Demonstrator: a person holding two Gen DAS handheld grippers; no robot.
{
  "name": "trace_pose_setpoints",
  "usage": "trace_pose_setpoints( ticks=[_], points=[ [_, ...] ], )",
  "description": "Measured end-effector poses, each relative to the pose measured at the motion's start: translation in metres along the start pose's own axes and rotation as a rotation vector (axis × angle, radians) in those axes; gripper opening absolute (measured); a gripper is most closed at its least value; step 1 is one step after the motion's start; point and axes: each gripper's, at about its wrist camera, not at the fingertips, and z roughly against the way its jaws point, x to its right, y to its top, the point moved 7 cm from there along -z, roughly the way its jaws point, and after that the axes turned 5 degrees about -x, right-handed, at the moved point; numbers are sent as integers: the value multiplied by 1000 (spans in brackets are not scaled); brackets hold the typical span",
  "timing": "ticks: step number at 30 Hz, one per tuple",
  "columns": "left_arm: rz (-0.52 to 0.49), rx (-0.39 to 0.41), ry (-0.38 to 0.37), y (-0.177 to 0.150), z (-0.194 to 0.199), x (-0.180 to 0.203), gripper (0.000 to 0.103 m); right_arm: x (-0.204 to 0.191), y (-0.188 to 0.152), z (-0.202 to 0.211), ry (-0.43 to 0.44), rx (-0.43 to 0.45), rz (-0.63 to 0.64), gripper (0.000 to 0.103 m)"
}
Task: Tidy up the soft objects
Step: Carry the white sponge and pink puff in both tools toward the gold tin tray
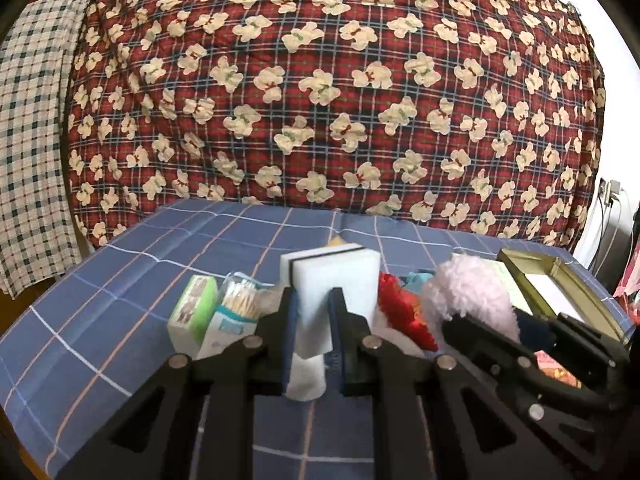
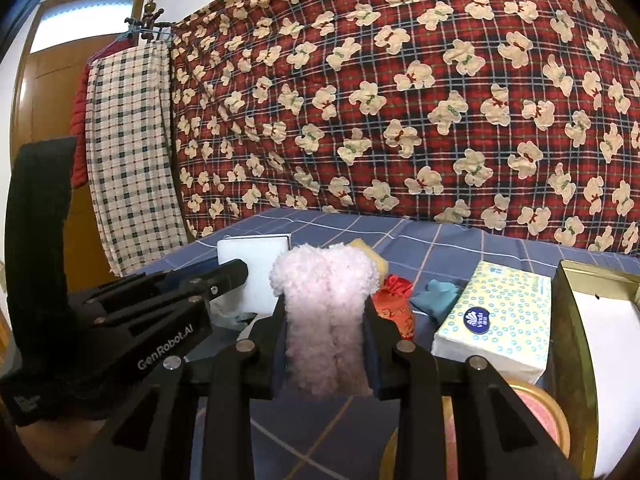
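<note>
Two claws, side by side, each grip a soft thing above a surface covered in a blue checked cloth [image 1: 120,248]. The left claw [image 1: 313,320] is clamped tight on a white sponge [image 1: 332,280] that stands upright between its fingers. The right claw [image 2: 325,340], jaws partly closed, squeezes a fluffy pink cloth [image 2: 326,304] held upright, just to the sponge's right. On the cloth below lie a red pouch [image 2: 394,312], a blue-green scrap [image 2: 436,294], a packet of tissues [image 2: 500,316], a tub of cotton swabs [image 1: 240,300] and a green-topped box [image 1: 192,312]. A gold tin [image 1: 560,288] sits at the right edge. A red bear-print quilt [image 1: 340,92] hangs behind.
</note>
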Motion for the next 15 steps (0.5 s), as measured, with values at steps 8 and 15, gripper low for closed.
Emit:
trace_pose_setpoints(
  ticks=[8,15],
  points=[
    [-8,-13,-3,1,-15,14,13,8,2,5,-83,28,27,34],
    [-11,0,-20,2,-19,25,13,28,4,10,-107,36,-19,34]
  ],
)
